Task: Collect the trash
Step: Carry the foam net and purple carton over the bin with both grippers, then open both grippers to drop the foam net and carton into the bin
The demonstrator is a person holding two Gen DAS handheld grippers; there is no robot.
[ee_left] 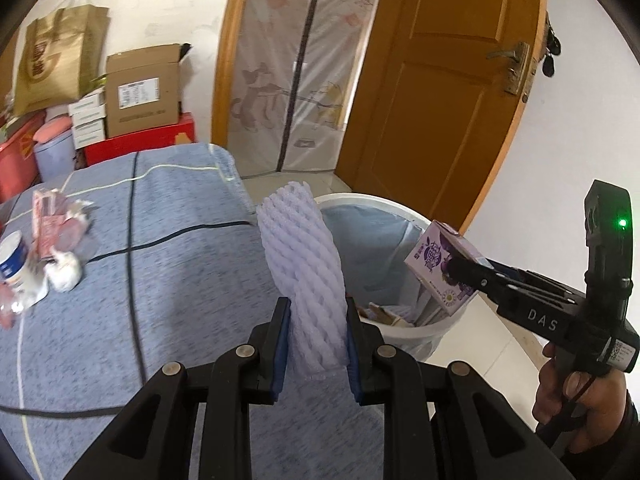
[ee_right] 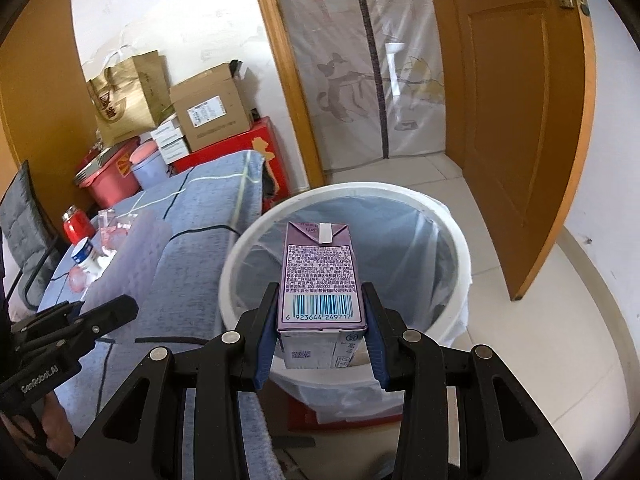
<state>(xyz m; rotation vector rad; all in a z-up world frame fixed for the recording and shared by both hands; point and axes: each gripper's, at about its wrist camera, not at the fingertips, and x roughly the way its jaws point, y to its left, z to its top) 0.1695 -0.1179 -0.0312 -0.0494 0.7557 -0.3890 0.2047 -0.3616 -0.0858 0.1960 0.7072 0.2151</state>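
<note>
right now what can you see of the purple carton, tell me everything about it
The purple carton is a small rectangular drink box of printed card, with a folded top bearing a white tab, dense small print and a barcode on one face, and fruit artwork on another. It looks intact, not crushed. The right gripper clamps it near its base by two opposite sides, blue pads pressed on. It hangs in the air above the white trash bin, touching nothing else.
</note>
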